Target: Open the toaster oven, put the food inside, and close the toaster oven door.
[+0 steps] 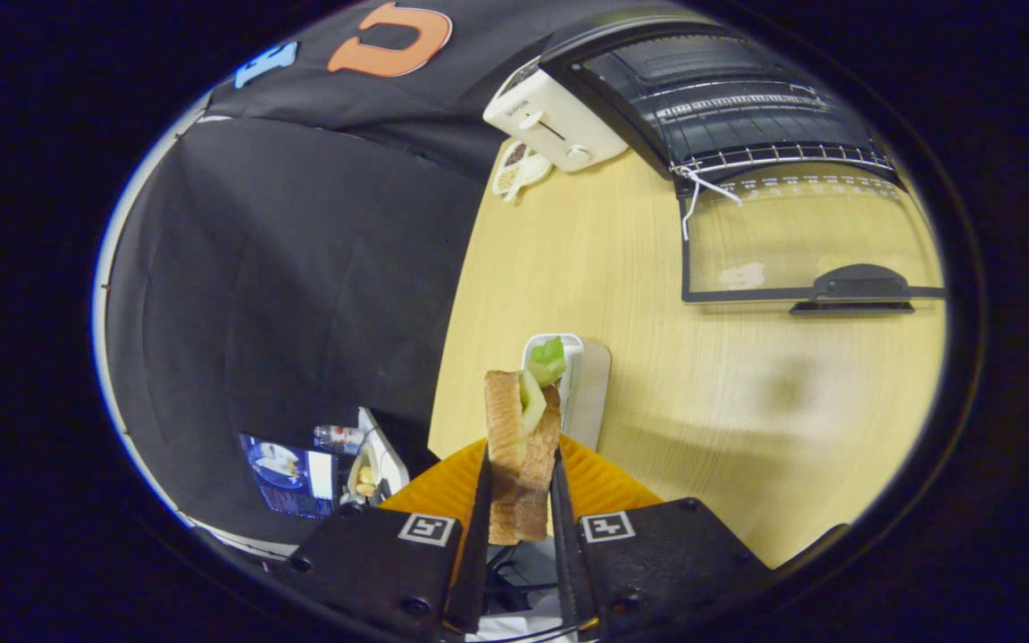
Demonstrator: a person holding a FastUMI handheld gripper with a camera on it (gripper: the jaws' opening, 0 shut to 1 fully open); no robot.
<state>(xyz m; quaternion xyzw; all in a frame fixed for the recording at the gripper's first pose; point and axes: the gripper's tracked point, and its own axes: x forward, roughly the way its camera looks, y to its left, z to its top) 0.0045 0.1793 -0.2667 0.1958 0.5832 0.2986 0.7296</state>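
From the gripper view I see my tool (519,500) clenched on a toasted brown bread sandwich with pale green filling (519,446); both fingers (481,509) press its two crusty sides, and it stands upright between them, lifted above the pale wooden bench (657,357). Under the fingers sits a ribbed orange plate (604,482), at the bench's near edge. Just beyond the sandwich, at 12 o'clock from it, lies a small white rectangular tray (573,384) with a green leafy piece (548,357) on it (I cannot tell what the piece is).

Well ahead, toward 1 o'clock, stands the black toaster oven (720,98), its wire rack (782,154) showing. Its glass door (800,241) is folded down flat over the bench, the dark handle (854,288) on the near edge. At 12 o'clock, left of the oven, is a white slot toaster (550,121), with a small white divided dish (519,168) just in front of it.
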